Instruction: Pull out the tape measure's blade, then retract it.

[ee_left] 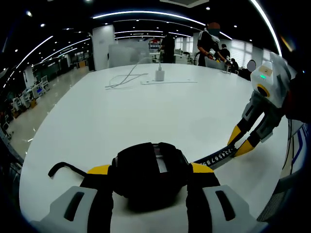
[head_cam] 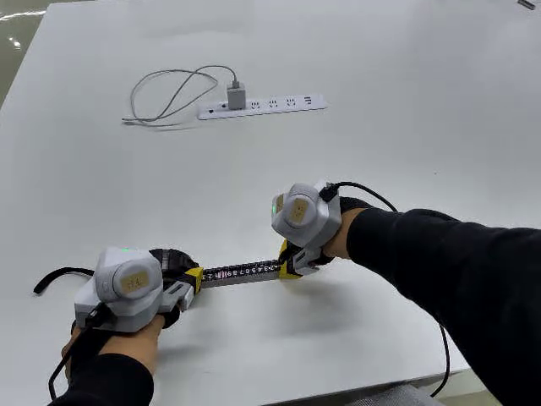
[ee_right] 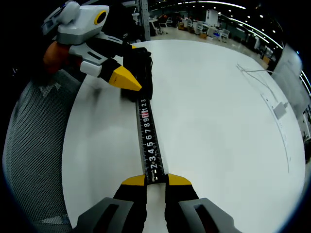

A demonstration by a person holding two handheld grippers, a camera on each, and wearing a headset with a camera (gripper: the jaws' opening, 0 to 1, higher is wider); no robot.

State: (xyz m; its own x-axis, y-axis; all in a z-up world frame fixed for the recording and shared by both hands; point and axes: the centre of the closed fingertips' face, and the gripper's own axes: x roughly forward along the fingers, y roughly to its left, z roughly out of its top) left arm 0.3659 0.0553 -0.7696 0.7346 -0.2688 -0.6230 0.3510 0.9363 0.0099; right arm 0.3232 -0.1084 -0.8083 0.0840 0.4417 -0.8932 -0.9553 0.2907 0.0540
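Head view: at 7 o'clock the left tongs (head_cam: 188,286) clench the black tape measure (head_cam: 173,260); the right tongs (head_cam: 292,264) pinch its blade (head_cam: 241,272), which lies extended on the white bench (head_cam: 380,127), with a power strip (head_cam: 262,106) toward 12 o'clock. Left gripper view: the blade leaves toward 3 o'clock, with a lit hall behind. Right gripper view: the numbered blade runs toward 12 o'clock.

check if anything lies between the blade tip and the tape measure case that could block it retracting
Nothing visible does. The blade runs straight over bare table from the right gripper, shut on its tip, to the tape measure case in the left gripper. The power strip lies far off at the back.
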